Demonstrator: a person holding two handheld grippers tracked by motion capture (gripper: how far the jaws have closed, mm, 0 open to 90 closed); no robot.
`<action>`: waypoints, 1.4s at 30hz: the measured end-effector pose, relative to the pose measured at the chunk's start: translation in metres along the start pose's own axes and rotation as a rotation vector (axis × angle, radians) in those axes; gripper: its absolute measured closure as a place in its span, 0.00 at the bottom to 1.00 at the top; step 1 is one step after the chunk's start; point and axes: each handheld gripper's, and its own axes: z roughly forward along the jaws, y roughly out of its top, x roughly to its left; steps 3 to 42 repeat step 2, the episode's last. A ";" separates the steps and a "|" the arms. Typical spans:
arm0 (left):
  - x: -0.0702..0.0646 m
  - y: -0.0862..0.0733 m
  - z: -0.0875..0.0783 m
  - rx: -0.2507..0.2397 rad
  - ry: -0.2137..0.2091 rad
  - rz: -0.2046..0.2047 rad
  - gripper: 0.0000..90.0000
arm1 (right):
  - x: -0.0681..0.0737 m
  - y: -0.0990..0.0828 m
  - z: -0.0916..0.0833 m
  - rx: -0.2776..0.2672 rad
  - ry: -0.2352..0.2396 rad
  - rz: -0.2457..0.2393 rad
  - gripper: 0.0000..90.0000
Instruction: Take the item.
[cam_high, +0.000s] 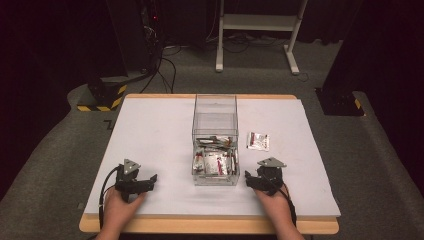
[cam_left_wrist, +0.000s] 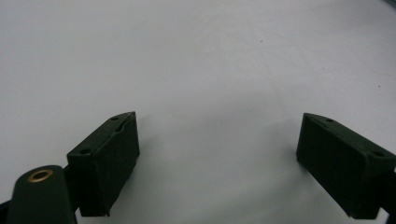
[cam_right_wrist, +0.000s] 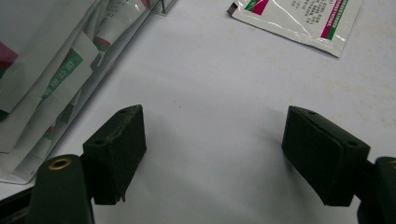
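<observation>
On the white tabletop (cam_high: 150, 135), which carries everything, a clear box (cam_high: 215, 120) stands near the centre, running from the middle toward the near edge; its near half holds a heap of sachets (cam_high: 215, 162), its far half looks empty. One loose sachet (cam_high: 258, 141) lies flat just right of the box, apart from its wall, between the box and the right edge; in the right gripper view it appears as a white packet with red and green print (cam_right_wrist: 299, 21), ahead of the jaws. It will probably handle as a light, thin, limp foil pouch with a slick surface, prone to sliding or buckling under a push; a sensible hold is across one sealed edge or corner, the jaws coming in low so that one slips beneath it. The right gripper (cam_high: 256, 181) rests near the near edge, just beside the box's near right corner, jaws spread wide with nothing between them. The left gripper (cam_high: 145, 182) rests near the near edge toward the left, well apart from the box, equally spread and holding nothing over bare surface. Obstacle: the box wall (cam_right_wrist: 70, 79) stands close to the left of the right gripper's path, and a tall transparent wall is easily clipped.
</observation>
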 end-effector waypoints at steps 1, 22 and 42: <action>0.000 0.000 0.000 0.000 0.000 0.000 0.15 | 0.000 0.000 0.000 0.000 0.000 0.000 0.24; 0.000 0.000 0.000 -0.001 -0.001 -0.004 0.15 | 0.000 0.000 0.000 0.000 -0.002 -0.001 0.24; 0.000 0.000 0.000 -0.001 -0.001 -0.004 0.15 | 0.000 0.000 0.000 0.000 -0.002 -0.001 0.24</action>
